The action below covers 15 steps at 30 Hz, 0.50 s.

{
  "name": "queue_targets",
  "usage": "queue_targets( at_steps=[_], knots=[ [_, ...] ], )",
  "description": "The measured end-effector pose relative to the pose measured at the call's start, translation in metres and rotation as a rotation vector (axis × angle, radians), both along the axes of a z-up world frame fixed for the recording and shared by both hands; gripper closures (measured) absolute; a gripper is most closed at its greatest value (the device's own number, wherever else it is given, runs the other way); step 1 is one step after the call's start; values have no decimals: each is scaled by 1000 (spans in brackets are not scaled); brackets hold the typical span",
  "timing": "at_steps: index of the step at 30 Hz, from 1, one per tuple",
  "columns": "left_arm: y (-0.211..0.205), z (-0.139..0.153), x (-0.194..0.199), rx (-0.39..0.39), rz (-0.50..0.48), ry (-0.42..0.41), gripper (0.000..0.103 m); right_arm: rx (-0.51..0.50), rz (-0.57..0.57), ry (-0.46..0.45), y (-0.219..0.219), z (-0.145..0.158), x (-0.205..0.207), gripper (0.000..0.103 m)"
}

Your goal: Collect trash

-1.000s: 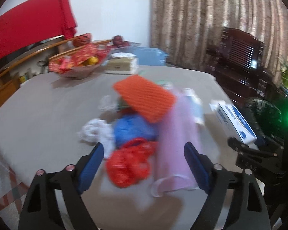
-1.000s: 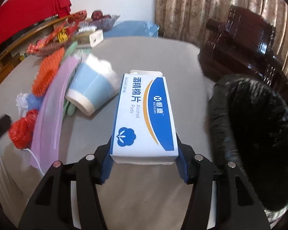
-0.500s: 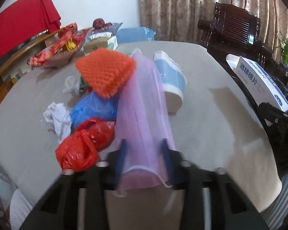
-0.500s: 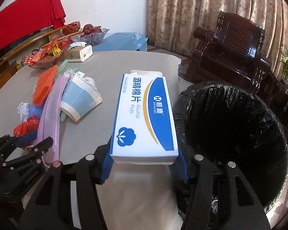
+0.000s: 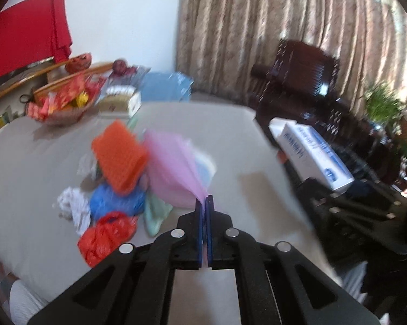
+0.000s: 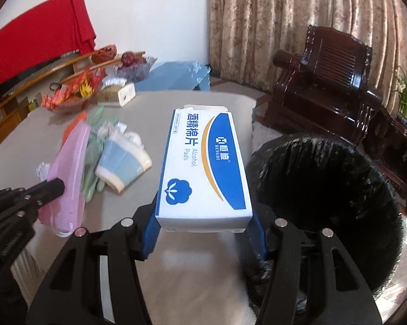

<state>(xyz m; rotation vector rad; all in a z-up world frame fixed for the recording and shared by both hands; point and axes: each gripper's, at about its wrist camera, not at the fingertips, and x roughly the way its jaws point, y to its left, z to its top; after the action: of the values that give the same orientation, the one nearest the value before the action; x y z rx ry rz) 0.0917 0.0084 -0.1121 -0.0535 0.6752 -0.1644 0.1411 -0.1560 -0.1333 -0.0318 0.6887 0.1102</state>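
The alcohol-pad box (image 6: 203,168) is clamped by its near end between the two blue pads of the right gripper (image 6: 204,233), whose jaws stand about half open on the box's width. The box is carried clear of the table (image 6: 160,103) and projects forward, just beside the rim of the black-lined trash bin (image 6: 325,203), which stands to its right at the table edge. It is not yet over the bin opening.

The pink face mask (image 5: 173,162) is pinched at its near edge by the left gripper (image 5: 205,203). The jaws have just been closing and now meet with only the thin mask fabric between them. The mask fans out ahead of the fingertips, and its far part appears to overlap the remaining pile.

Status, as judged from both views: two items are in hand, and neither is deposited. The bin interior is too dark to show its contents. Remaining on the table are the orange foam net (image 5: 119,157), the blue bag (image 5: 116,200), the red bag (image 5: 105,235), the white crumpled tissue (image 5: 73,205), the green glove (image 5: 156,214) and the paper cup (image 6: 122,165). These lie in one cluster left of the bin, well apart from it.

The snack basket (image 5: 65,103) and tissue box (image 5: 119,101) at the far table edge do not appear to be trash.
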Motion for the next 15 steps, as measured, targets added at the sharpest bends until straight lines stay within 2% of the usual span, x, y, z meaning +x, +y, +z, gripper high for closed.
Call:
queue_targets(
  at_steps=[6,10,15],
  knots=[
    [-20,30,1,-53,-82,-50,101,16,-65,-38,-35,19,-9,49],
    [-38,40,-2,-56,-145,-92,101,10,-120,-54,-57,24,-16,49],
    [-48,10,14,-68,-166,13,101,6,-163,-44,-75,20,-20,49]
  ],
)
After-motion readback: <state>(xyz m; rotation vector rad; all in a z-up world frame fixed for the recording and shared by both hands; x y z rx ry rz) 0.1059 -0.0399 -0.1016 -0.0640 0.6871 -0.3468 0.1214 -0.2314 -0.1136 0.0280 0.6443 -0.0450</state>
